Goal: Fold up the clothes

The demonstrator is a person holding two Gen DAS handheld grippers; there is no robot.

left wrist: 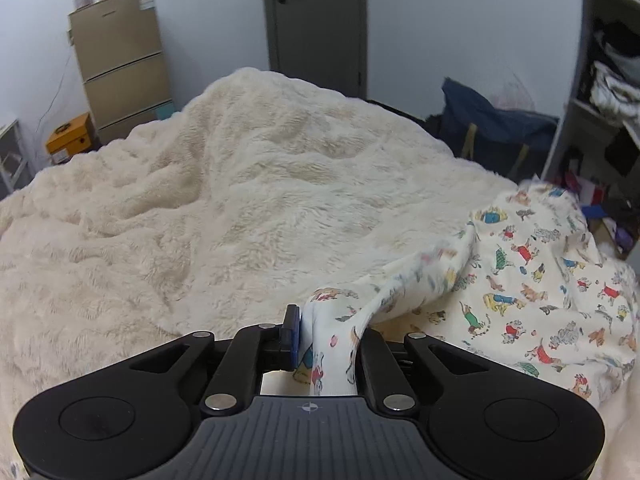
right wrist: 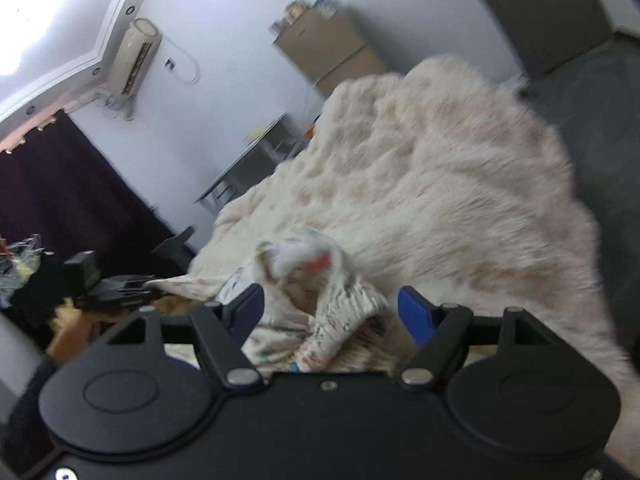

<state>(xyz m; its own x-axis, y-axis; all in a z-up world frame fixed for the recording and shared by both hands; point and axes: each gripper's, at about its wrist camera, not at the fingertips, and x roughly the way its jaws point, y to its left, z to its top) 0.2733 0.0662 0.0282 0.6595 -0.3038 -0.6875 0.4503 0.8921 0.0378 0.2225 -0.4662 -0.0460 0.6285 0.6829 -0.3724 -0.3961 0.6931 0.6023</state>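
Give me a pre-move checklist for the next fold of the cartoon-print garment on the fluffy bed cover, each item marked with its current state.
1. Left gripper pinches a fold of the white cartoon-print garment: ok.
2. Right gripper has a grip on the cloth: not ok; its jaws stand apart, with bunched cloth lying between them, unpressed.
3. Garment lies flat and ready to fold: not ok; it is crumpled, one end lifted toward the left gripper.
4. Cream fluffy bed cover ahead offers free room for laying the garment: ok.
5. Which part of the garment each gripper faces (sleeve, hem, collar): cannot tell.
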